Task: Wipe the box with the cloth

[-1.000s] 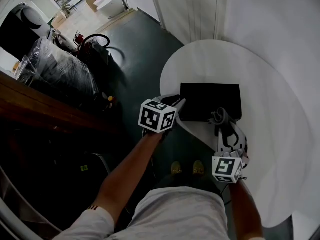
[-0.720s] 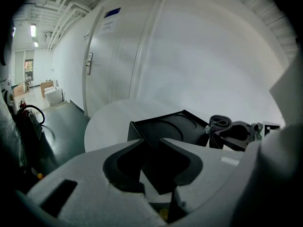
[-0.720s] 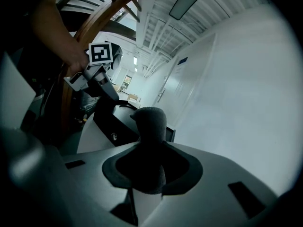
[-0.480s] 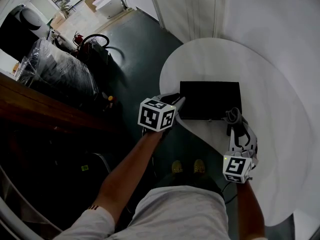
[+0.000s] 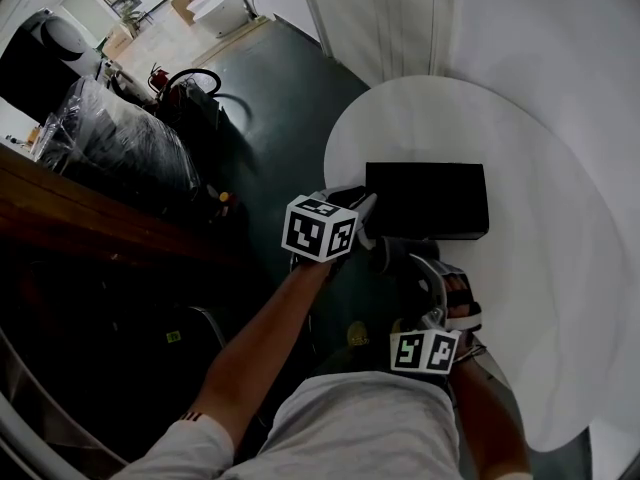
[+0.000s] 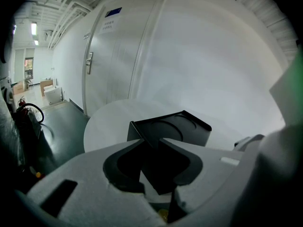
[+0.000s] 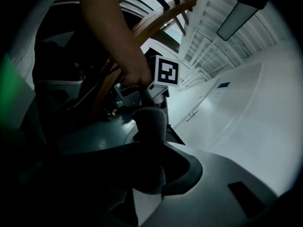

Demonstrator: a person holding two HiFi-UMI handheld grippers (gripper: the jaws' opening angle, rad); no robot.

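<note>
Now R gripper (image 5: 412, 265) aslant, cloth (image 5: 394, 251) near box (image 5: 427, 200).

Black box (image 5: 427, 200) lying on white round table (image 5: 560, 298); left gripper (image 5: 364, 210) touching its left end; right gripper (image 5: 405, 260) holding dark cloth (image 5: 390, 251) just beside near-left corner.

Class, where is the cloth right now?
In the head view, the cloth sits clamped in the right gripper, just below the black box.
</note>
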